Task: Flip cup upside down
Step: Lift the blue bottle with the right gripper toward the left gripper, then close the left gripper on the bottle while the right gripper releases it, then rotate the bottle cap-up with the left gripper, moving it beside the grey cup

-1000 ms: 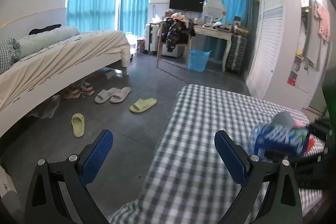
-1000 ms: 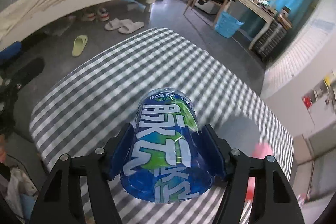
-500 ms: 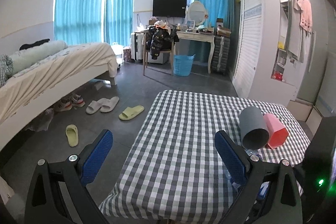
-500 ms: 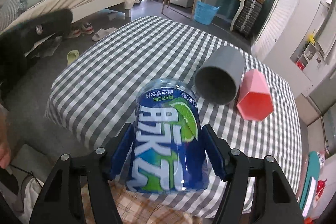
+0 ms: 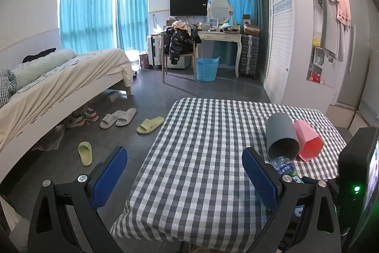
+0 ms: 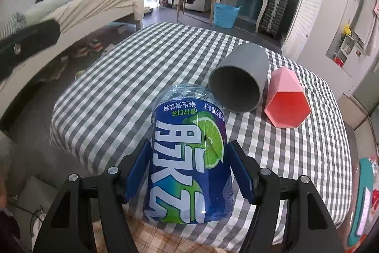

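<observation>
Between the right gripper's (image 6: 189, 172) blue pads sits a blue bottle-cut cup (image 6: 189, 158), clamped at its sides and held over the near edge of the checked table (image 6: 118, 91); its label reads inverted, so the flip looks done, with setting down left. Beyond, a grey cup (image 6: 239, 80) and pink cup (image 6: 286, 98) lie sideways. Left gripper (image 5: 184, 172) gapes wide, empty.

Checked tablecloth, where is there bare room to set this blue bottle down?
The checked tablecloth is bare across its whole left half, from the near edge to the far edge. The right side is crowded: the grey cup and pink cup lie on their sides, touching. The right tongs grip the blue bottle.
</observation>
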Demonstrator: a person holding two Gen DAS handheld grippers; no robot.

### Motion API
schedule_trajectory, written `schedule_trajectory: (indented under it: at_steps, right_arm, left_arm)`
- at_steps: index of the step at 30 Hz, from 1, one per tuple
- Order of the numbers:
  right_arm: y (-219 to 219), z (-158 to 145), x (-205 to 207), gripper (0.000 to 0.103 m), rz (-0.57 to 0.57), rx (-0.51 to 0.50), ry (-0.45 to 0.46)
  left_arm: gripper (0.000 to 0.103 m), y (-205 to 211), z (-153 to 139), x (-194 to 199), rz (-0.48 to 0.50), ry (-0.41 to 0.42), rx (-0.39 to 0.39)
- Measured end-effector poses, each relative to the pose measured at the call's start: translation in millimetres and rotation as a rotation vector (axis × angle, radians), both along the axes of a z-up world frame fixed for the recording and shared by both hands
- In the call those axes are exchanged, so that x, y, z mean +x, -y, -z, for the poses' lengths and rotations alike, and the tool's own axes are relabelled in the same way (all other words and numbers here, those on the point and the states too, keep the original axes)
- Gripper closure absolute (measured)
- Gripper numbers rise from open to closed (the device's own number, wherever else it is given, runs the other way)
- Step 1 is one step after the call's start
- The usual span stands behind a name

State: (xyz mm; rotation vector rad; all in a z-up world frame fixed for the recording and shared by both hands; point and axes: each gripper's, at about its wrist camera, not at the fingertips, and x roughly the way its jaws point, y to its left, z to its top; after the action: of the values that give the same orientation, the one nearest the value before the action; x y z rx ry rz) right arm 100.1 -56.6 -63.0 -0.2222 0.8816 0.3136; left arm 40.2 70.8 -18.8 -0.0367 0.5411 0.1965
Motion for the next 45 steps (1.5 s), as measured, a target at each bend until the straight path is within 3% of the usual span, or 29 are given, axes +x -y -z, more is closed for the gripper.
schedule_trajectory:
  at_steps: [3,6,9,13,16,19,22,27,29,30,31,36,45]
  right_arm:
    - [6,-5,-3,0.035,-0.029,0.041,-0.028]
    - [19,-28,-16,0.014,-0.050,0.103,0.034]
    - [42,-51,-24,0.012,-0.036,0.145,0.092]
    - [73,-64,-25,0.012,0.032,0.116,0.147]
    - [97,-62,-25,0.012,0.086,0.127,0.160]
    - [119,-53,-20,0.012,0.121,0.169,0.139]
    - [140,-45,-17,0.012,0.147,0.189,0.115]
    - [165,-32,-15,0.012,0.175,0.207,0.099]
    - [172,-29,-14,0.012,0.178,0.223,0.096]
    - [174,-27,-13,0.012,0.177,0.229,0.095]
    - [174,-27,-13,0.012,0.174,0.233,0.093]
    - [168,-22,-14,0.012,0.149,0.246,0.083]
    - [169,-19,-16,0.012,0.155,0.241,0.084]
  left_arm:
    - [0.002,-1,4,4,-0.019,-0.019,0.023]
    - [0.002,1,5,10,-0.013,-0.044,0.014]
    - [0.002,14,5,16,0.012,-0.083,0.000]
    - [0.003,43,6,24,0.090,-0.133,-0.008]
    - [0.002,70,20,40,0.161,-0.254,-0.001]
    - [0.003,80,48,59,0.159,-0.414,-0.001]
    - [0.003,69,66,70,0.157,-0.522,-0.187]
    - [0.005,80,77,76,0.159,-0.588,-0.177]
    - [0.009,86,77,78,0.165,-0.597,-0.158]
    - [0.020,89,77,79,0.168,-0.600,-0.154]
    - [0.023,92,77,80,0.169,-0.607,-0.150]
    - [0.024,107,67,89,0.193,-0.584,-0.128]
    - [0.024,117,27,98,0.211,-0.372,-0.068]
